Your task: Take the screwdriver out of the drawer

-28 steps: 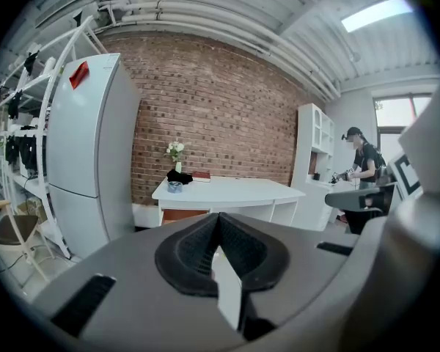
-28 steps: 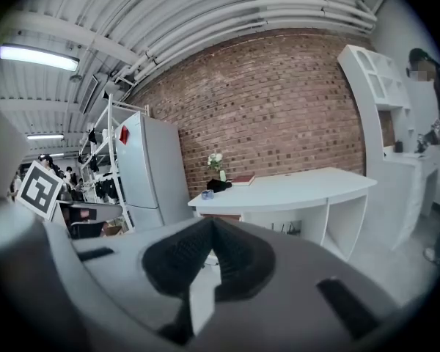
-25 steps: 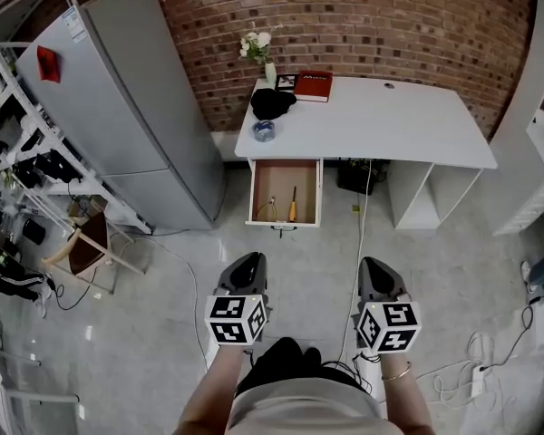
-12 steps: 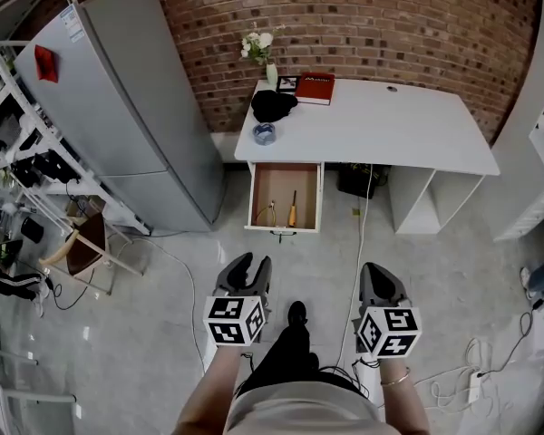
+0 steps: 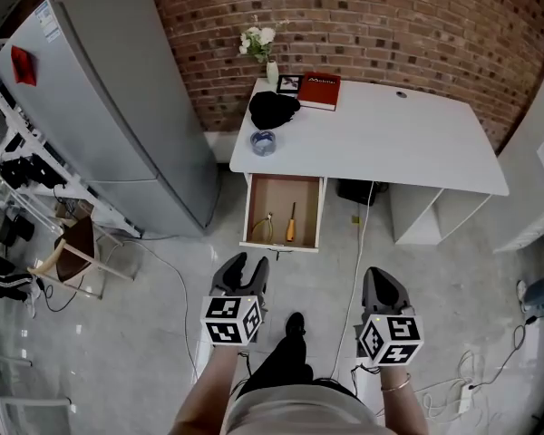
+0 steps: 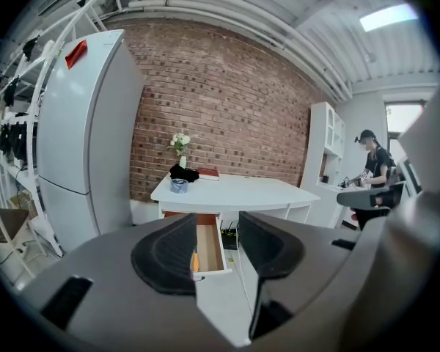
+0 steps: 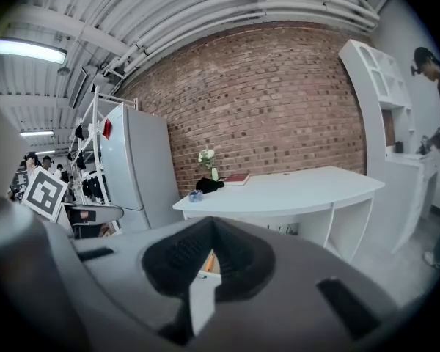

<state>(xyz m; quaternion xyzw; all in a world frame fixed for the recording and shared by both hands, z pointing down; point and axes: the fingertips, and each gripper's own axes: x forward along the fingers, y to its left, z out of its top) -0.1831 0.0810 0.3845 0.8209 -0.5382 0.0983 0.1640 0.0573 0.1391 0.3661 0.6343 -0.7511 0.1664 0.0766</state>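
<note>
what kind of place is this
Likely a workshop or lab space staged as an office: a white desk with an open drawer against a bare brick wall, a grey fridge, and metal racks loaded with gear.

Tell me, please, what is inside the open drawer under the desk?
The drawer holds a screwdriver with an orange handle and, left of it, what looks like a small wire loop. The drawer's rear end is covered by the desk.
</note>
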